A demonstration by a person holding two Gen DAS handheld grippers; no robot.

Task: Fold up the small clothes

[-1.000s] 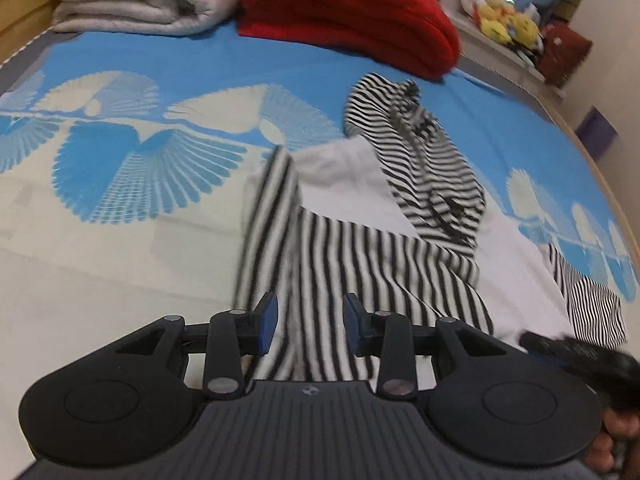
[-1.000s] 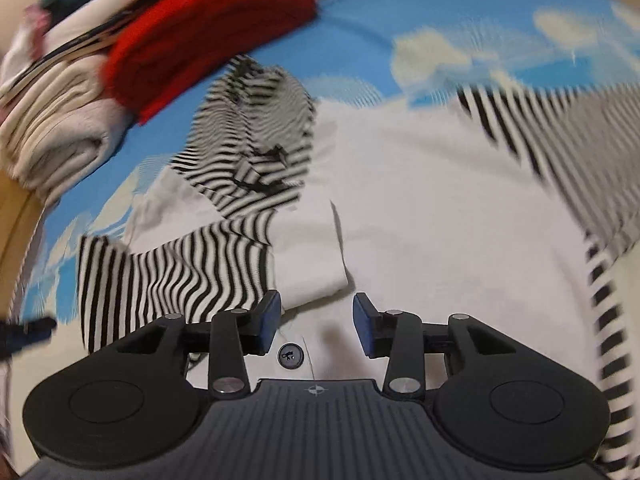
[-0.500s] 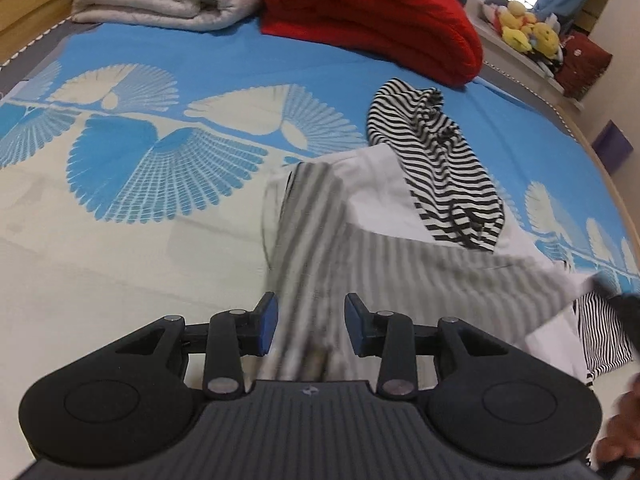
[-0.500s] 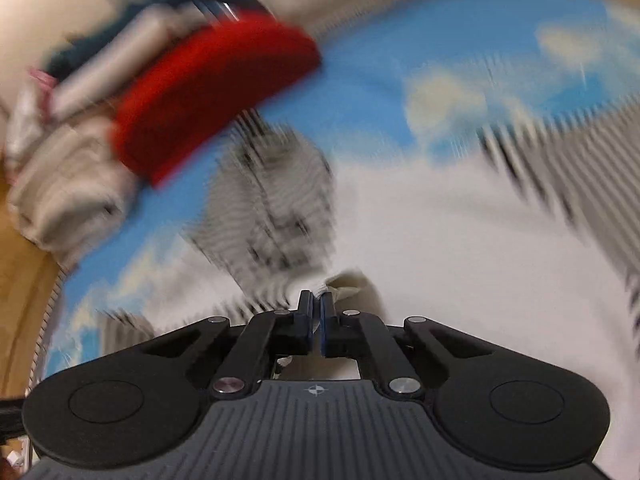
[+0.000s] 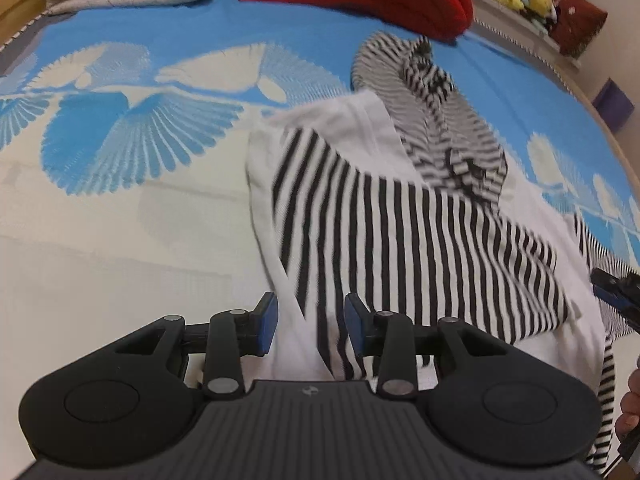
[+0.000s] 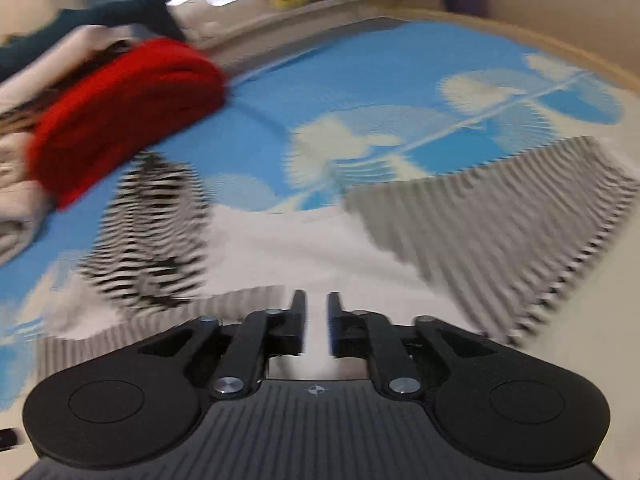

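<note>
A soft white top (image 5: 404, 240) with black-striped sleeves and hood lies rumpled on the blue-and-cream fan-print bedspread (image 5: 120, 152). The left gripper (image 5: 308, 320) hangs over its edge, 2 blue pads parted, gripping nothing. The right gripper (image 6: 316, 322) has just been opening to a narrow, empty gap.

White garment (image 5: 352, 128) with black-striped sleeves and hood lies spread on the bed.
</note>
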